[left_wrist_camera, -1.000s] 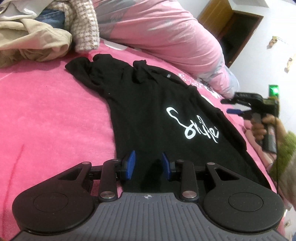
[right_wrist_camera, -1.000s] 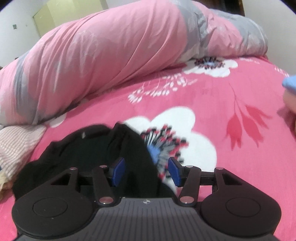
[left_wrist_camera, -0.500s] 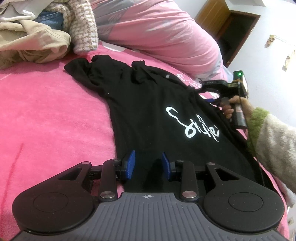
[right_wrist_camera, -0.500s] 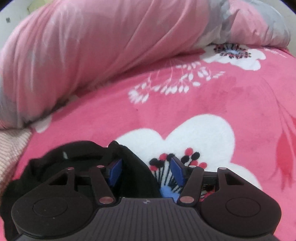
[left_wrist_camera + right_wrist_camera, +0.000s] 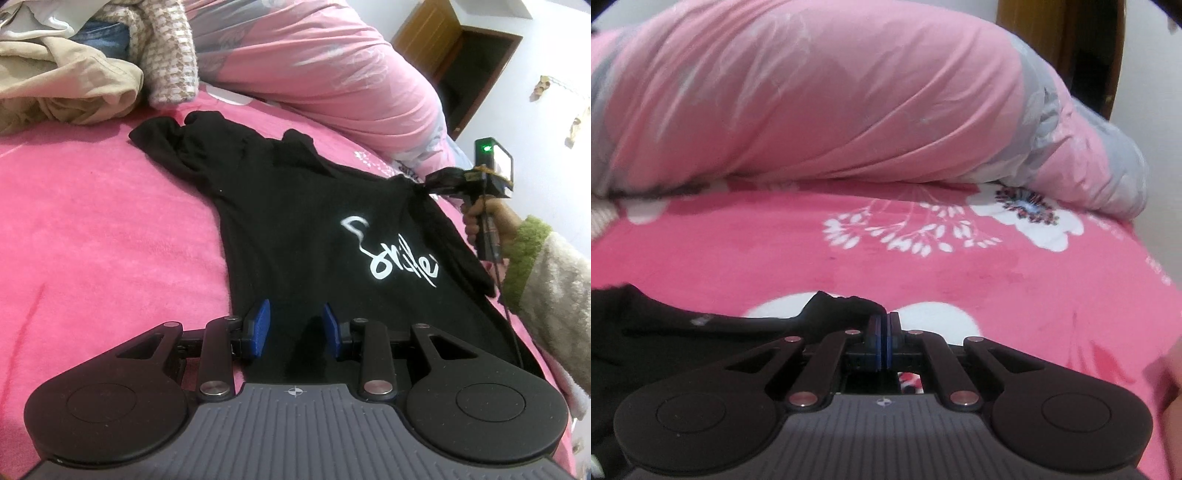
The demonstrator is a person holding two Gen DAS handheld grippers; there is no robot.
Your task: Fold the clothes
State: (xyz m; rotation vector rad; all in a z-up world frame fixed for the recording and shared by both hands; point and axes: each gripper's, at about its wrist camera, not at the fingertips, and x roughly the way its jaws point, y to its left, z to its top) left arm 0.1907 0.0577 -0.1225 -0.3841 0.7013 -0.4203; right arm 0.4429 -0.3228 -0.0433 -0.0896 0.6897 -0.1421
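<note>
A black T-shirt [image 5: 295,221] with white script lettering lies spread on the pink bed, collar toward the far side. My left gripper [image 5: 295,325] is open, its blue pads hovering over the shirt's hem near me. My right gripper [image 5: 439,182] shows at the right in the left wrist view, held by a hand in a green-cuffed sleeve, shut on the shirt's right sleeve. In the right wrist view my right gripper [image 5: 884,326] has its pads pressed together on a bunched edge of the black T-shirt [image 5: 701,332].
A pink and grey duvet roll [image 5: 332,66] lies along the far side, also filling the back as the duvet roll [image 5: 831,103]. A pile of clothes [image 5: 74,55], beige and checked, sits at the far left. The floral pink bedsheet [image 5: 923,258] stretches beyond the shirt.
My right gripper moved in over the shirt's right sleeve and went from open to shut on it, lifting the cloth a little. The left gripper stayed still and open.
</note>
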